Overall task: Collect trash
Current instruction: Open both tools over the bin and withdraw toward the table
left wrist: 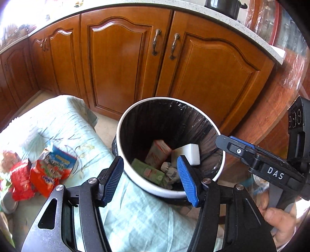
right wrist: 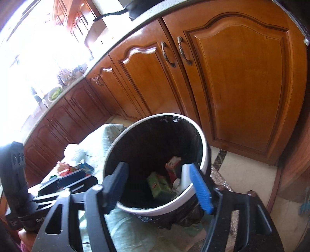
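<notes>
A white bin with a black liner stands on the floor beside a table with a pale green cloth. Inside lie a red-white carton, a white block, a green packet and crumpled paper. My left gripper is open and empty, above the bin's near rim. My right gripper is open and empty over the bin; it also shows in the left wrist view at the bin's right rim. Red and blue snack wrappers lie on the cloth at left.
Wooden cabinet doors with metal handles stand right behind the bin under a speckled counter. A black pot sits on the counter. Tiled floor lies to the bin's right. More wrappers lie on the cloth.
</notes>
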Demonstrator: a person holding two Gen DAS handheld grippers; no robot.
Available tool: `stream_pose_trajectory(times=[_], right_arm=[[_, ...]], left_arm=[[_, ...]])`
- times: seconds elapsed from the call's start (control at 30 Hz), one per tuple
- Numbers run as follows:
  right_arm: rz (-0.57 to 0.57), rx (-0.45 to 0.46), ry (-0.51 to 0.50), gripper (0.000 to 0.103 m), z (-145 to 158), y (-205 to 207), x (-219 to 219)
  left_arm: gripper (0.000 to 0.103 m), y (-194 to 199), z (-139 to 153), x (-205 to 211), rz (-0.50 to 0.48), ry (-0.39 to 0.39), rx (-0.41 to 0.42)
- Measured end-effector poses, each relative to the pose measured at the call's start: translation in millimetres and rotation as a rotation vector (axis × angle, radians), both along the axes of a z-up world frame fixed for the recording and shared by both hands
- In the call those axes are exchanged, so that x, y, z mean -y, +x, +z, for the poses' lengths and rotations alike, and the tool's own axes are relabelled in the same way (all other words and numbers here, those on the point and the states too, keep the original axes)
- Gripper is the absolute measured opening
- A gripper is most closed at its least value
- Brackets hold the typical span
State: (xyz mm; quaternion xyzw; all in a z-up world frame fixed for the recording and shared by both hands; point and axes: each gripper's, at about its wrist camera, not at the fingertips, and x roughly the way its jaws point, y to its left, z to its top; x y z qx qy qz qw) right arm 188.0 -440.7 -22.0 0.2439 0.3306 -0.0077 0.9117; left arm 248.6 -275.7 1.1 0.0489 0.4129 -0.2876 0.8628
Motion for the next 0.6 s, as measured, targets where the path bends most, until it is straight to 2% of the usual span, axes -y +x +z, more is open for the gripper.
stream_pose_trajectory(times=[0.17,0.43,0.6], right_arm=[[0.026,0.021,0.035,0.087,-1,-13,-20],[0.084,0.019,0.073,0.087,-6,-25,-61],[0.128,0.016,0.081,0.087,-7,-31,-88]], left_arm=[[0.058,-19,-2,-28,0.033,-0.024,-0.009],[0.059,-45,-8,-77,0.105,-0.056,-0.032],[0.059,-60,-7,-106,0.149,-0.063,-0.019]])
